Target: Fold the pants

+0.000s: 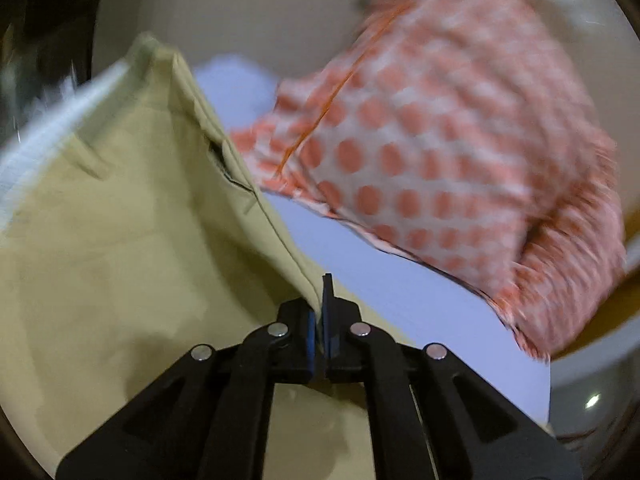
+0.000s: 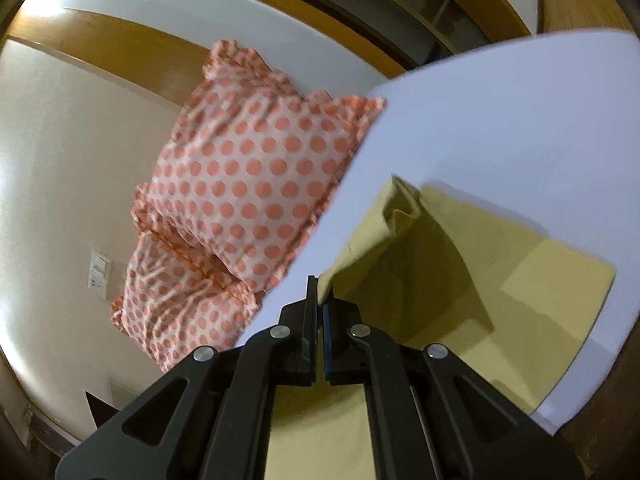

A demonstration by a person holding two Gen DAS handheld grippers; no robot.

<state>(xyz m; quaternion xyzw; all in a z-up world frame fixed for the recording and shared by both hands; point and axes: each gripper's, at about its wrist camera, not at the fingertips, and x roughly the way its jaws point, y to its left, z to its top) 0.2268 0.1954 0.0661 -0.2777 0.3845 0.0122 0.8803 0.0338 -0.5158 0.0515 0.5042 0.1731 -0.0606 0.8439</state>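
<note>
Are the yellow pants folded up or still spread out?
Partly folded: both grippers, left and right, pinch the pants, lifting one end over the flat part.

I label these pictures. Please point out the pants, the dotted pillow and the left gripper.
pants [image 2: 552,276]: right wrist view, flat folded part.
dotted pillow [image 2: 248,176]: right wrist view, middle of its face.
left gripper [image 1: 319,312]: left wrist view, between fingertips.

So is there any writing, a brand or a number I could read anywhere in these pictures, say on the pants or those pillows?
None can be read.
Pants: plain yellowish cloth, no label showing.
Spotted pillows: dots only, no words.
Wall switch plate: any marks too small to read.
Left gripper and right gripper: plain black, no lettering.
</note>
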